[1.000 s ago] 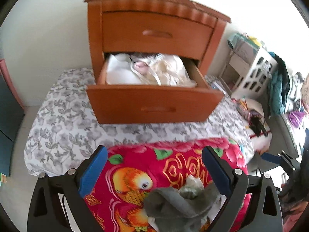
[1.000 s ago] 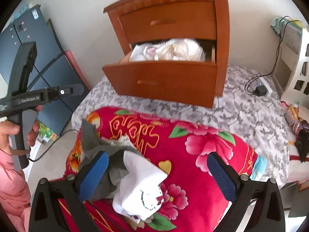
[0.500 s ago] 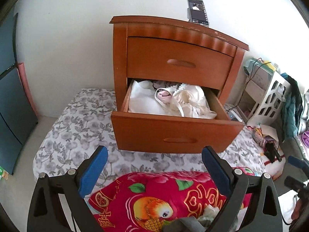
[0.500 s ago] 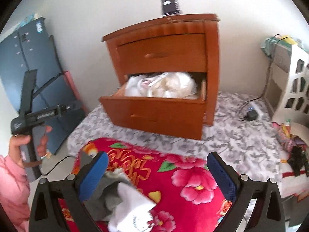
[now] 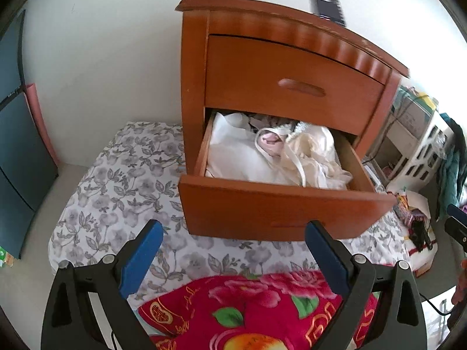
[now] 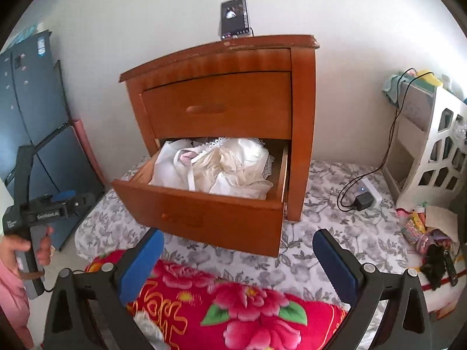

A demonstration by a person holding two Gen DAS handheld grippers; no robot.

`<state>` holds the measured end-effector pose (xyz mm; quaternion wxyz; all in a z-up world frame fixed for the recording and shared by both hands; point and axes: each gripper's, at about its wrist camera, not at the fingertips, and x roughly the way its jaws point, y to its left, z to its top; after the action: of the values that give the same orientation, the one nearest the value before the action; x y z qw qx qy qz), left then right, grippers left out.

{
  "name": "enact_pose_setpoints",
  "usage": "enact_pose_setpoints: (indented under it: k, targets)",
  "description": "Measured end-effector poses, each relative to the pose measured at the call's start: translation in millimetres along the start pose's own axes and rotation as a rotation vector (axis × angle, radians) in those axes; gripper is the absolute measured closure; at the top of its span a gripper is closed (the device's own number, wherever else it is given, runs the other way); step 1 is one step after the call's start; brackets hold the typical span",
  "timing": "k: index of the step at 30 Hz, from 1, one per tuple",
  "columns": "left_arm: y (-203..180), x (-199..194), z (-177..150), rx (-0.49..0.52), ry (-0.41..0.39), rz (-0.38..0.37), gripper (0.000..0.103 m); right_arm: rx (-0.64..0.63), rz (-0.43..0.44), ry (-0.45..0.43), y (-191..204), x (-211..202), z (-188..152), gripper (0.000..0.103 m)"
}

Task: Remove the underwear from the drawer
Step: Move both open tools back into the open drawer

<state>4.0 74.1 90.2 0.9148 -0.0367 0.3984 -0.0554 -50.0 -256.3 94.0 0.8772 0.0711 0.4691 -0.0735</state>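
Looking out from the left wrist, the left gripper (image 5: 232, 234) had its blue fingers (image 5: 143, 255) wide apart with nothing between them. It hung in front of the open lower drawer (image 5: 280, 210) of a brown wooden nightstand (image 5: 292, 67). The underwear (image 5: 271, 157) lay in a soft heap inside, filling the drawer from the left wall to the right wall and rising a little above the front edge. It looked light, floppy and thin, so it would likely bunch up and sag when lifted. A pale strap (image 5: 297, 166) looped over the top near the middle of the heap. That raised part seemed the best place to pinch, since a strap could also snag on other pieces and drag them along. The nightstand stood on a grey flowered sheet (image 5: 116, 180), with a red flowered blanket (image 5: 256, 312) near the camera.

From the right wrist, the right gripper (image 6: 238, 240) was also spread open and empty, in front of the drawer's front right corner. The heap (image 6: 221, 166) showed a lacy edge (image 6: 221, 141) toward the back of the drawer. A phone (image 6: 235, 19) leaned on the nightstand's top, against the white wall. A black charger (image 6: 362, 199) lay on the sheet to the right, beside a white shelf (image 6: 437, 151). At the left edge a hand (image 6: 17, 248) held the other gripper's handle.
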Motion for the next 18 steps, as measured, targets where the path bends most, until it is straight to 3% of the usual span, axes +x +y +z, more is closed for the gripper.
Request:
enact_pose_setpoints:
  k: [6, 10, 16, 18]
  targets:
    - [4.8, 16.9, 33.1, -0.004, -0.002, 0.017, 0.005, -0.037, 0.0, 0.049, 5.5, 33.1, 36.7, 0.0]
    - [3.0, 34.0, 51.9, -0.011, 0.025, -0.012, 0.005, -0.08, 0.008, 0.093, 13.9, 62.9, 57.9, 0.0]
    - [-3.8, 70.0, 72.3, -0.006, 0.067, -0.029, 0.005, -0.003, 0.066, 0.181, 8.8, 119.7, 75.0, 0.001]
    - [-6.7, 84.6, 78.5, -0.006, 0.094, -0.038, 0.005, 0.033, 0.087, 0.23, 5.3, 140.1, 77.4, 0.006]
